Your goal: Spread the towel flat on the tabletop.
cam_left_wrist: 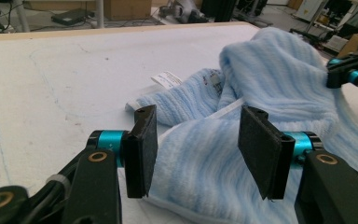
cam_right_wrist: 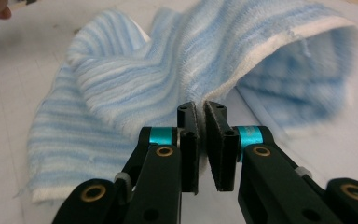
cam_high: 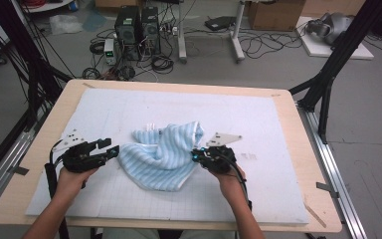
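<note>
A blue and white striped towel (cam_high: 164, 154) lies crumpled in the middle of the white mat (cam_high: 258, 114), with a white label (cam_high: 151, 126) at its far edge. My left gripper (cam_high: 112, 147) is at the towel's left edge, open. In the left gripper view its pads (cam_left_wrist: 142, 149) stand wide apart, with the towel (cam_left_wrist: 270, 84) between and beyond them, not pressed. My right gripper (cam_high: 195, 153) is at the towel's right edge. In the right gripper view its jaws (cam_right_wrist: 201, 109) are drawn together on the white hem of the towel (cam_right_wrist: 135, 79), which rises in a fold behind them.
The mat covers most of a wooden table (cam_high: 306, 149). Black frame legs (cam_high: 328, 74) stand at both sides. Computer towers (cam_high: 137, 30) and cables lie on the floor behind. Bare mat lies on all sides of the towel.
</note>
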A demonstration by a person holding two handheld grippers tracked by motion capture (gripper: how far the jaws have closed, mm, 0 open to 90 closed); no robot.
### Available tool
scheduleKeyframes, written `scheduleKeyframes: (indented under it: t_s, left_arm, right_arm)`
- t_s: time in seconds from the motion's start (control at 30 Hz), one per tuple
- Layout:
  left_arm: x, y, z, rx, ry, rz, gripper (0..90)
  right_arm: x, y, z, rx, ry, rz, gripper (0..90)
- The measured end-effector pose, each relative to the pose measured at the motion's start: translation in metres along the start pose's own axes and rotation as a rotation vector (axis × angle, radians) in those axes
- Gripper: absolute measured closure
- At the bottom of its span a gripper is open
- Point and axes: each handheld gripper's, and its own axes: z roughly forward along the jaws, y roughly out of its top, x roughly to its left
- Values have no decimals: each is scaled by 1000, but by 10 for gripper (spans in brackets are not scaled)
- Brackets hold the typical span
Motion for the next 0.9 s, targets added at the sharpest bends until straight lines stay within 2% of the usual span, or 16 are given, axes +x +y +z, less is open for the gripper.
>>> scheduleKeyframes:
  t_s: [0.2,0.3,0.37,0.47,0.53,0.6,0.7,0.8,0.9]
  left_arm:
    - [-2,-1,4,14,-8,6,475]
    - [-2,-1,5,18,-9,4,473]
    - [-2,-2,6,20,-8,2,472]
    - [-3,-2,7,25,-11,3,470]
    - [-4,-2,8,29,-17,8,470]
    - [-5,-3,10,31,-21,14,470]
    - [-6,-3,11,33,-20,12,470]
    - [-6,-3,11,34,-24,16,470]
    - [-5,-4,11,32,-22,18,470]
  right_arm:
    - [-16,-28,-38,29,-80,48,838]
    - [-21,-40,-53,88,-157,41,838]
    - [-27,-49,-64,122,-216,63,838]
    - [-37,-60,-76,113,-273,110,832]
    - [-40,-64,-80,102,-290,137,767]
    - [-38,-63,-80,72,-286,136,646]
    - [-29,-54,-77,8,-244,103,551]
    - [-13,-43,-65,-35,-123,43,508]
    - [7,-36,-43,-24,-9,-22,469]
